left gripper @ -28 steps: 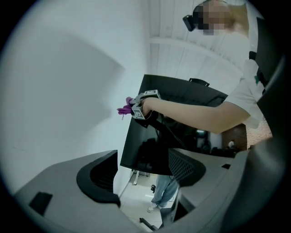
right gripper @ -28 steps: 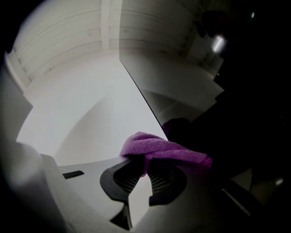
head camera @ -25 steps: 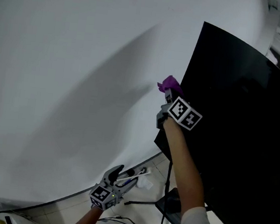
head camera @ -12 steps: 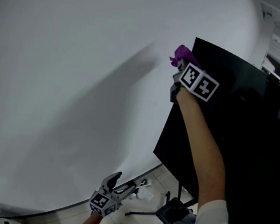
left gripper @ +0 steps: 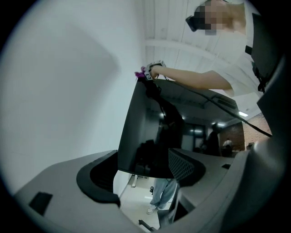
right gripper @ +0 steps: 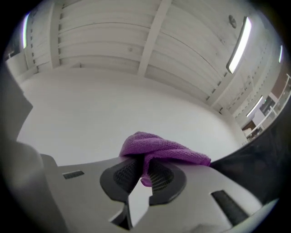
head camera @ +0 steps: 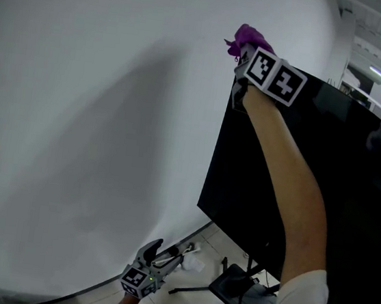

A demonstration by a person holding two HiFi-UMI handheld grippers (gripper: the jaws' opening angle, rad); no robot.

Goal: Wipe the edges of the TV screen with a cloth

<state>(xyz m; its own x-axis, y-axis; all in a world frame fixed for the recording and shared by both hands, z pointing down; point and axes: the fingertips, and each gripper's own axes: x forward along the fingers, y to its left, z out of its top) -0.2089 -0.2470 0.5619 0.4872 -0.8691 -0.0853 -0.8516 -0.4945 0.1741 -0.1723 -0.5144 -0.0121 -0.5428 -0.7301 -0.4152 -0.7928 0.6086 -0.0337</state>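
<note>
the cloth (head camera: 249, 37) is purple and bunched. it sits at the top left corner of the tv (head camera: 350, 202), at the upper end of the screen's left edge. in the right gripper view the cloth (right gripper: 159, 152) drapes over the jaw tips, and one fold hangs down between the two ribbed pads. the right gripper (head camera: 243, 51) holds it with the jaws pressed together on the fabric. the marker cube (head camera: 276, 74) of this gripper lies over the tv's top edge. the arm (head camera: 288, 194) reaches up across the dark screen.

the tv is a black panel next to a white wall (head camera: 100, 102). in the left gripper view the tv (left gripper: 154, 132) reflects room lights, and the cloth (left gripper: 141, 74) shows at its upper corner. a dark stand (head camera: 236, 284) shows on the floor (head camera: 207, 243) below the panel.

the left gripper (head camera: 164, 255) hangs low, near the floor and well apart from the cloth. its jaws are spread with nothing gripped; only the tv's lower corner shows far off in the gap between them.
</note>
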